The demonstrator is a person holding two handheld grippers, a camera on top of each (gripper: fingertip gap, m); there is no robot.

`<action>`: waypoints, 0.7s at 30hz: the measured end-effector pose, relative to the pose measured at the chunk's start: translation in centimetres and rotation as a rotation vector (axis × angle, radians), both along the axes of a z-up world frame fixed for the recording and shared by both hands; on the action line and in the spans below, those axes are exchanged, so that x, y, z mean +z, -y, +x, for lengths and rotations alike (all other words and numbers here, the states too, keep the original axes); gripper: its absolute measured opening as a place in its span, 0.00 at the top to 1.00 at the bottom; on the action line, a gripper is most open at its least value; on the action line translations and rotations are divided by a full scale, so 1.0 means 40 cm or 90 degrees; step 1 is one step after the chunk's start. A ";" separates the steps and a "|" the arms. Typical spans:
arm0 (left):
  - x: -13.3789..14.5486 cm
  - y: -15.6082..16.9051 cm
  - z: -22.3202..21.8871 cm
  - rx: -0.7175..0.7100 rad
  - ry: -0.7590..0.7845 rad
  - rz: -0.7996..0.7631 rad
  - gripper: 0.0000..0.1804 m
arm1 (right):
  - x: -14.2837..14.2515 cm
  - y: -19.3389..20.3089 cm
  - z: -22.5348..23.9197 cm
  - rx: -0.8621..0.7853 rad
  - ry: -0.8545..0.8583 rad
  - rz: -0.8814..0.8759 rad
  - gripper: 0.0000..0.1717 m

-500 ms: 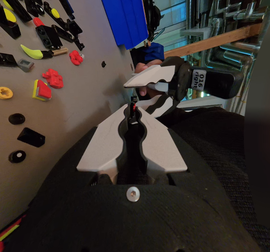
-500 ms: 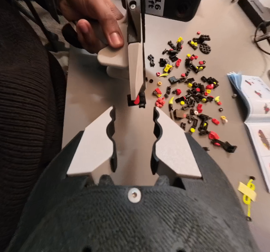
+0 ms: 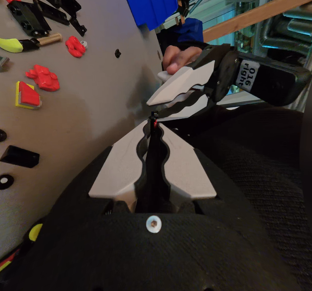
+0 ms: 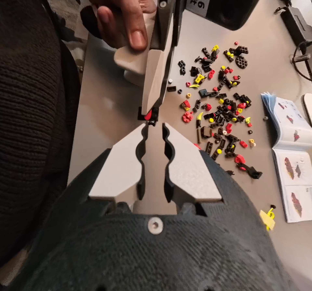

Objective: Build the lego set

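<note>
My left gripper (image 3: pixel 154 122) is shut on a small black and red brick assembly (image 3: pixel 154 116), which sticks out beyond its fingertips. In the right wrist view the same gripper (image 4: pixel 150 112) comes down from above, held by a hand (image 4: pixel 121 13), with the assembly (image 4: pixel 149 116) pinched at its tip above the grey table (image 4: pixel 104 97). My right gripper (image 4: pixel 154 126) is open with a narrow gap and holds nothing. Its tips sit just under the assembly, whose lower black piece is close to the left fingertip (image 4: pixel 143 128). The left wrist view shows the right gripper (image 3: pixel 155 110) reaching in from the right.
Several loose black, red and yellow bricks (image 4: pixel 224 107) lie scattered right of the grippers, also in the left wrist view (image 3: pixel 43 80). An open instruction booklet (image 4: pixel 293 148) lies at the right edge. A blue bin (image 3: pixel 148 1) stands at the table's far end. A yellow piece (image 4: pixel 268 218) lies near the front right. The tips of both grippers are at nearly the same place.
My right gripper has moved up to the assembly and its jaws have narrowed but remain apart. My left gripper has stayed shut on the assembly.
</note>
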State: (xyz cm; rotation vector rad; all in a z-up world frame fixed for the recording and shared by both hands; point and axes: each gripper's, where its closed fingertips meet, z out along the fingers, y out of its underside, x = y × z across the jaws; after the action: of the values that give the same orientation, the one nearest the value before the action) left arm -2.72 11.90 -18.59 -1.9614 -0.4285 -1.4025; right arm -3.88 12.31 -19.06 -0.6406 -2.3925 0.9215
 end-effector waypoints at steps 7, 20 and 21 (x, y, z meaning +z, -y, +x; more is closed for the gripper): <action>-0.019 0.002 0.006 -0.008 -0.048 -0.012 0.99 | -0.023 0.008 0.005 0.010 0.006 0.043 0.94; -0.025 0.006 0.016 -0.023 -0.064 -0.018 0.99 | -0.029 0.013 0.012 0.017 0.015 0.064 0.96; -0.025 0.006 0.017 -0.023 -0.063 -0.018 0.99 | -0.029 0.013 0.012 0.017 0.015 0.065 0.96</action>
State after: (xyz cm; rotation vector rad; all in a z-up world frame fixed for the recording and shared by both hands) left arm -2.05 11.66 -19.60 -2.0609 -0.3702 -1.3219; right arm -3.38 11.79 -20.23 -0.5848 -2.4573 0.8018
